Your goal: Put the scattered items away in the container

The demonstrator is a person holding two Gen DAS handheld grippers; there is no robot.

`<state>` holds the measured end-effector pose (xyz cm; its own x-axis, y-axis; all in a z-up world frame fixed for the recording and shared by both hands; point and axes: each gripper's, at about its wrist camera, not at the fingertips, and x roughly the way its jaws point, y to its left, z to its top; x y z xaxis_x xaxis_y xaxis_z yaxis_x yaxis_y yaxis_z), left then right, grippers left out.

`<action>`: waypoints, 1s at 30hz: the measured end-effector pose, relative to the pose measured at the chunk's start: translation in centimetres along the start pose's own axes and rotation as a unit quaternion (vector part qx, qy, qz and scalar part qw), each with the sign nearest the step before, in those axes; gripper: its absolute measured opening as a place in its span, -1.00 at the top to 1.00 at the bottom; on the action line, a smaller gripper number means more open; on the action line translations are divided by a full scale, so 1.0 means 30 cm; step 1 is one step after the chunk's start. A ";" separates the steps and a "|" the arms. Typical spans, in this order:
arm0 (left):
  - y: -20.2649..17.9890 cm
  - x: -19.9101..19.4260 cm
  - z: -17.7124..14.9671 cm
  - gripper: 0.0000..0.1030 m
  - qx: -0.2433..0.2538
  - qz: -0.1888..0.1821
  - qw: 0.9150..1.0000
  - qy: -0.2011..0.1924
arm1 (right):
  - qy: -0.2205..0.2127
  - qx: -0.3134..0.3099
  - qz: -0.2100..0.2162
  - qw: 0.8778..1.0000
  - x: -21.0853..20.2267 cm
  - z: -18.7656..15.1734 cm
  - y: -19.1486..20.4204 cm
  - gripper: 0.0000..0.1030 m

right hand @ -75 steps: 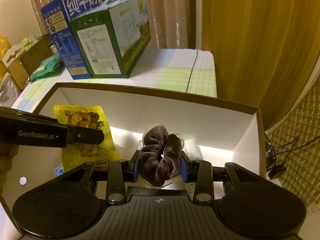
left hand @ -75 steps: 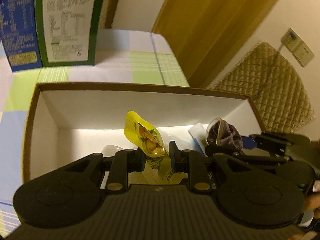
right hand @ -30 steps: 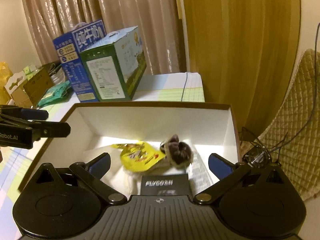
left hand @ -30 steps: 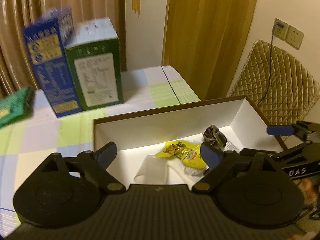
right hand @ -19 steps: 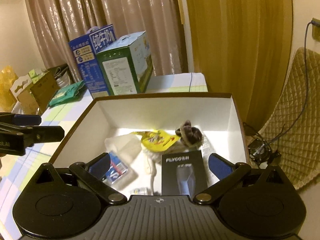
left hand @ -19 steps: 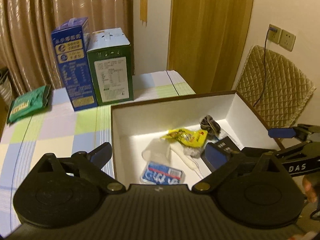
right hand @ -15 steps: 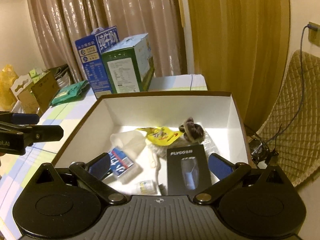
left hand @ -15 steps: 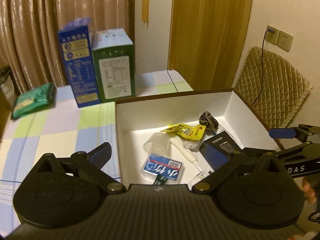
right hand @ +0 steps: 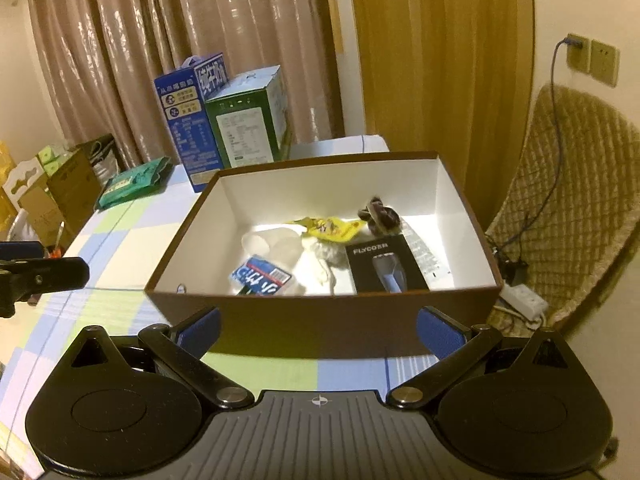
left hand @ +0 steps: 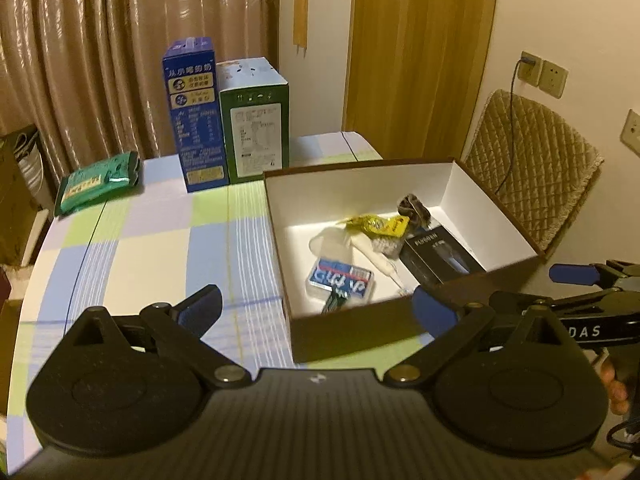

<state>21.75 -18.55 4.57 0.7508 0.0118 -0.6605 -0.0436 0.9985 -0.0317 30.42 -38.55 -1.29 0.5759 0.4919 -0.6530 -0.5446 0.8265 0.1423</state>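
Two milk cartons (right hand: 224, 120) stand at eleven o'clock of the box (right hand: 320, 316) (long axis three-to-nine); left gripper (left hand: 316, 308) and right gripper (right hand: 318, 328) both gape empty.

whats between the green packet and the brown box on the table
Nothing: in the left wrist view the checked tablecloth between the green packet and the brown box lies bare. The blue carton and green carton stand further back.

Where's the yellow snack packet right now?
In both wrist views the yellow snack packet lies inside the brown box, toward its far wall, beside the dark scrunchie and behind the black shaver box.
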 end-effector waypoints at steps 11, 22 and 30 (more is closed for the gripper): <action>0.022 -0.173 -0.123 -0.94 0.011 -0.021 1.000 0.001 | -0.010 -0.009 -0.032 0.999 -0.171 -0.140 0.150 -0.97; 0.067 -0.281 -0.249 -0.94 0.001 -0.010 1.000 0.014 | -0.004 -0.010 -0.038 0.999 -0.252 -0.235 0.243 -0.97; 0.062 -0.321 -0.296 -0.94 0.001 -0.003 1.000 0.015 | 0.006 -0.014 -0.034 0.999 -0.280 -0.278 0.261 -0.97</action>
<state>8.58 -17.29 4.20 0.7304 0.0042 -0.6830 -0.0383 0.9987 -0.0349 16.24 -38.48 -0.90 0.6052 0.4314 -0.6691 -0.5210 0.8501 0.0769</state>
